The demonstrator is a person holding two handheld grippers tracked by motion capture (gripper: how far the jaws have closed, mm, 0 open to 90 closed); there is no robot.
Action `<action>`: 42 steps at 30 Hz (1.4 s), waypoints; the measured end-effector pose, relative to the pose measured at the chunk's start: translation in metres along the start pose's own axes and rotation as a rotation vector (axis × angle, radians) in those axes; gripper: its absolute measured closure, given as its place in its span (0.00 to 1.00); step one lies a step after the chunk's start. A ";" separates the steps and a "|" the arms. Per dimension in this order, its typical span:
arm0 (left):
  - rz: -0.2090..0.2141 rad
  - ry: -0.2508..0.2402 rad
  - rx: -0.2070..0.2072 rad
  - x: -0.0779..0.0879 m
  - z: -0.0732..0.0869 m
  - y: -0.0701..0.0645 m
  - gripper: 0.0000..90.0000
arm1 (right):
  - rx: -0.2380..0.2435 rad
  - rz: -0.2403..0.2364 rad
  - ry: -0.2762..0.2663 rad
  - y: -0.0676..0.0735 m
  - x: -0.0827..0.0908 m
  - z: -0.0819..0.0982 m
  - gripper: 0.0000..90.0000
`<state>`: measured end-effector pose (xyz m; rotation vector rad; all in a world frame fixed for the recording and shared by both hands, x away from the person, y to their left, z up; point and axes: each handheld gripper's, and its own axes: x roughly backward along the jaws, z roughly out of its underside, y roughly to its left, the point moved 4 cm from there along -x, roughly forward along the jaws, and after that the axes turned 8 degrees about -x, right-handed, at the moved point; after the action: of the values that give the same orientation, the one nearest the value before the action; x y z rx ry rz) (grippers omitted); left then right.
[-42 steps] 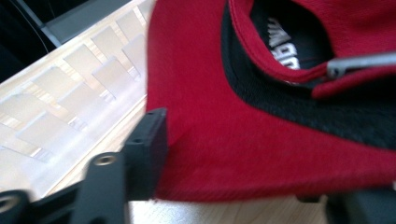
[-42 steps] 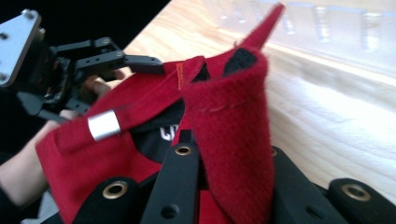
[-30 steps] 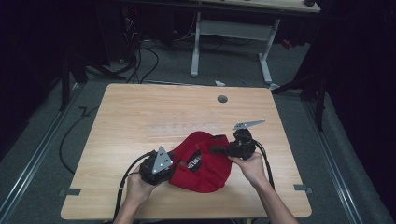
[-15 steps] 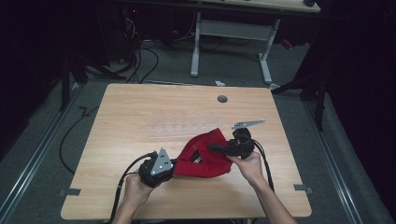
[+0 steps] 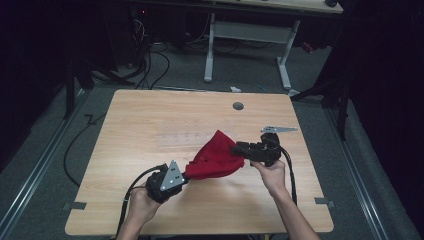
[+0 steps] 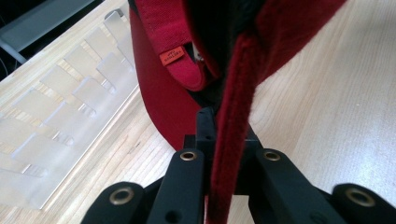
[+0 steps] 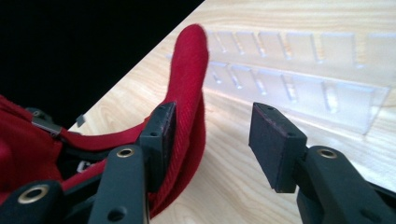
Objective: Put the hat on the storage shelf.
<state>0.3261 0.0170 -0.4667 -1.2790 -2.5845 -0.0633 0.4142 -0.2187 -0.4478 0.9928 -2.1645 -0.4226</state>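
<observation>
A red cap hangs stretched between my two grippers over the front of the wooden table. My left gripper pinches the cap's edge at its lower left. Its jaws have just been closing, and the left gripper view shows the red fabric clamped between them. My right gripper is at the cap's right end. Its jaws have just been opening and now stand apart. In the right gripper view the red brim leans against the left pad and the other pad is clear of it.
A clear plastic slotted strip lies on the table beyond the cap, also in the left gripper view. A grey round plug sits near the far edge. Cables run on the floor at left.
The cap lay spread flat a second ago; now it is gathered and pulled into a narrow raised shape. The left gripper has shifted slightly down-left with the cap's edge. The right gripper's jaws have parted.
</observation>
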 end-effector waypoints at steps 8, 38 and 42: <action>-0.019 0.008 0.007 0.002 0.003 0.004 0.95 | -0.014 0.004 -0.057 -0.002 0.005 -0.003 0.51; -0.130 -0.139 0.248 0.020 -0.016 0.059 0.95 | 0.056 0.372 0.061 -0.068 -0.021 0.071 0.44; -0.145 -0.158 0.265 0.022 -0.019 0.066 0.95 | 0.088 0.436 0.073 -0.073 -0.025 0.077 0.43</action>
<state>0.3694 0.0714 -0.4474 -1.0389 -2.7006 0.3547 0.4082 -0.2474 -0.5529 0.5452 -2.2668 -0.0823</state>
